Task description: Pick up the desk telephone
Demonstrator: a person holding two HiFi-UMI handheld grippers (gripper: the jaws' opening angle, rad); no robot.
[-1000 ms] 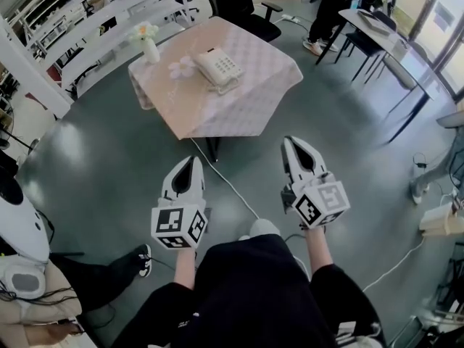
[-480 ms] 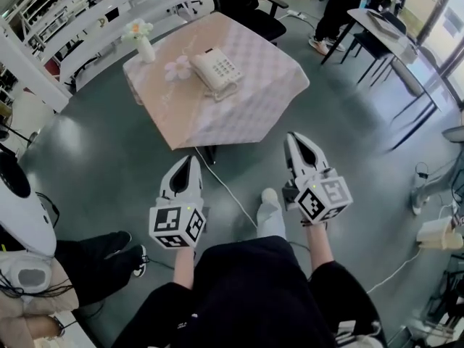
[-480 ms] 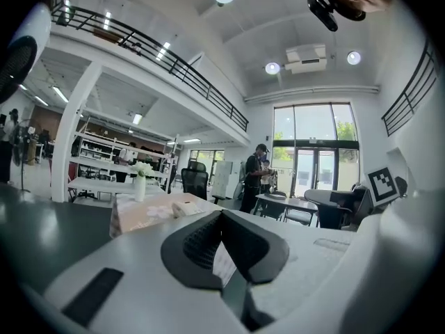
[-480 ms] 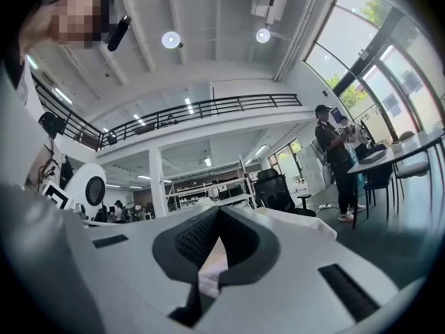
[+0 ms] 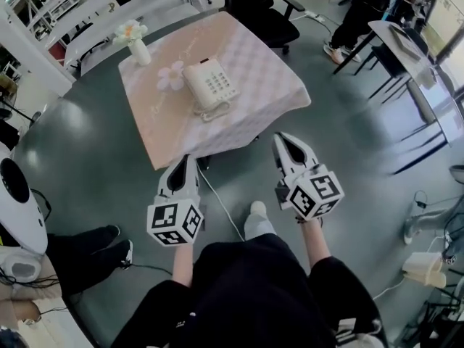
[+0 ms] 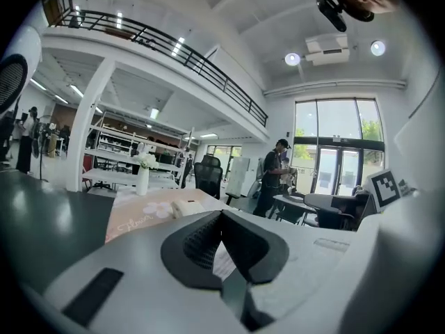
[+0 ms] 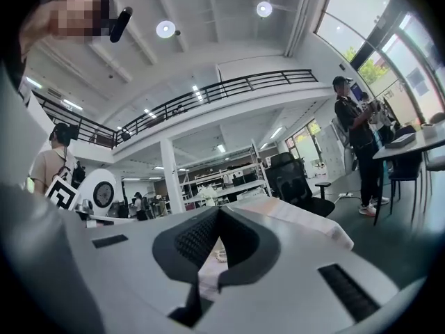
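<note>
The cream desk telephone (image 5: 210,85) lies on the pink checked tablecloth (image 5: 254,100), handset on its cradle and coiled cord at its near side. My left gripper (image 5: 186,159) is held over the floor just short of the table's near edge, jaws shut and empty. My right gripper (image 5: 280,138) hovers by the table's near right corner, also shut and empty. Both point toward the table. In the left gripper view the telephone (image 6: 185,206) shows low on the table beyond the shut left gripper (image 6: 221,214). The right gripper view shows the shut right gripper (image 7: 219,211) and the tablecloth (image 7: 299,218).
A white vase with a flower (image 5: 136,40) and a loose flower (image 5: 171,78) sit on the table left of the phone. A black office chair (image 5: 262,9) stands behind it. A white cable (image 5: 217,198) runs across the floor. A person's legs (image 5: 80,245) are at lower left, a desk (image 5: 409,46) at right.
Both grippers have moved forward toward the table, which now lies closer and lower in the head view. Their jaws stay shut and empty.
</note>
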